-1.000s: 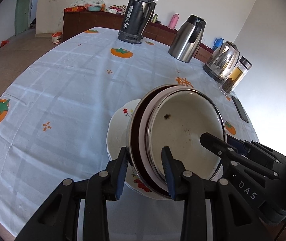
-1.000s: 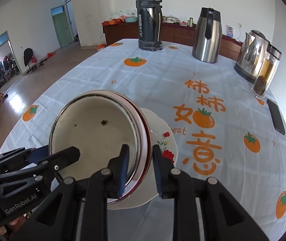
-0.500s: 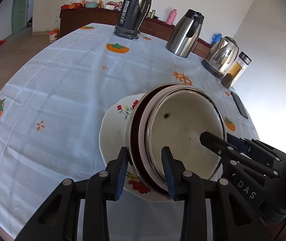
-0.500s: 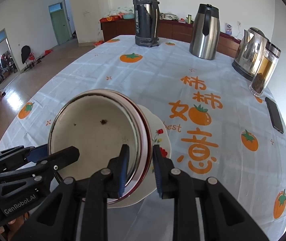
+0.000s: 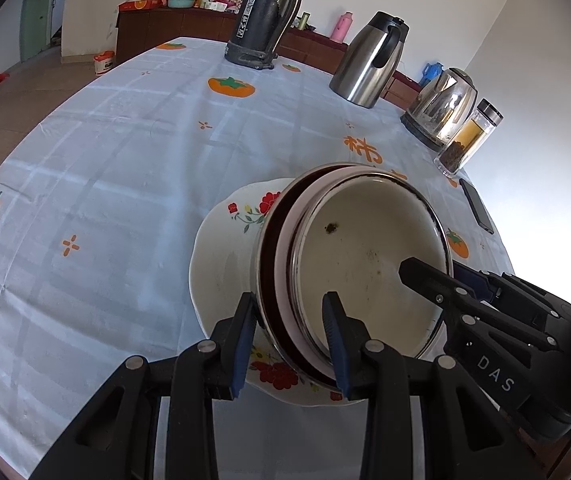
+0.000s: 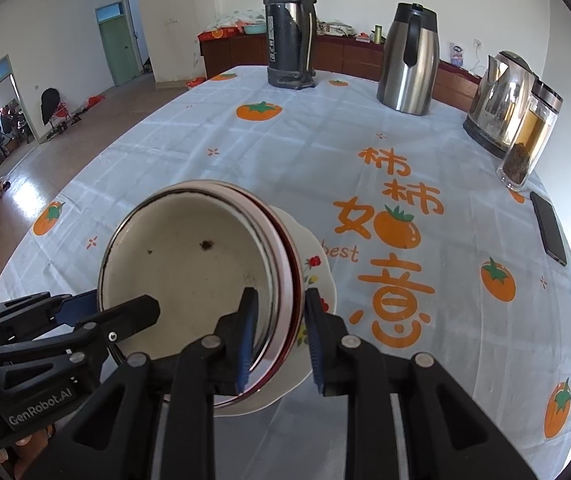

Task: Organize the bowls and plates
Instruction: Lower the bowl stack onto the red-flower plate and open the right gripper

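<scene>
The bowls, clenched at opposite rims by both grippers, have been carried over the plate; stiff, slippery enamel.

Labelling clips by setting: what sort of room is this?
Probably a home dining room: a table with a persimmon-print tablecloth, a thermos, an electric kettle, and a wooden sideboard against the wall.
</scene>
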### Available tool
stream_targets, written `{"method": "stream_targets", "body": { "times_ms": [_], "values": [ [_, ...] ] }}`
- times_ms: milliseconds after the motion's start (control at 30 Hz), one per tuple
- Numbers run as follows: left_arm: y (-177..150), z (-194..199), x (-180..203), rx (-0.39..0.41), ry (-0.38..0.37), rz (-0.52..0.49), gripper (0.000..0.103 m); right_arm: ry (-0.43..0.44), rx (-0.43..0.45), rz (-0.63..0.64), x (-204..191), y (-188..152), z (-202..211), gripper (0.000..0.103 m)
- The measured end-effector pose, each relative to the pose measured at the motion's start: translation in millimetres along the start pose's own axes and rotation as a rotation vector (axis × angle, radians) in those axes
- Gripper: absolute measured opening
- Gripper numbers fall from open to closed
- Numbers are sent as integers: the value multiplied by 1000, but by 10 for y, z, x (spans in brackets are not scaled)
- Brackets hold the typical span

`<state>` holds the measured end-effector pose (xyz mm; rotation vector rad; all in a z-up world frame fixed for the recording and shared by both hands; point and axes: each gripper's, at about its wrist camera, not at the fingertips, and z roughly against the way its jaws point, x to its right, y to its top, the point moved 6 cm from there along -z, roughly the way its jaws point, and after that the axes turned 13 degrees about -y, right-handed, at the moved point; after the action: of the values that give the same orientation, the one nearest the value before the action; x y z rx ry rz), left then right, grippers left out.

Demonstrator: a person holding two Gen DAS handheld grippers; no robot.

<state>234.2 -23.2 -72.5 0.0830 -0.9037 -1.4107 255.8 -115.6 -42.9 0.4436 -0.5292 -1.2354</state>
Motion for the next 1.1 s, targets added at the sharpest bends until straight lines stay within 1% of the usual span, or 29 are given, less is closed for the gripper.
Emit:
{"method": "stream_targets", "body": {
  "times_ms": [300,633,833,1033,1100],
  "values": [
    [35,-18,-33,-12,-32,23,37,17,0,3,-5,26,-17,25],
    [48,-31,-52,-15,-30,25,37,16,0,10,-8,37,-16,25],
    [38,-63,-59,-47,-57,47,37,11,6,8,11,98,-14,25],
    [5,-56,-40,-60,-51,52,37,11,6,21,3,125,-26,25],
    [7,-60,-48,-59,-65,68,38,18,2,19,4,145,-53,28]
  ]
}}
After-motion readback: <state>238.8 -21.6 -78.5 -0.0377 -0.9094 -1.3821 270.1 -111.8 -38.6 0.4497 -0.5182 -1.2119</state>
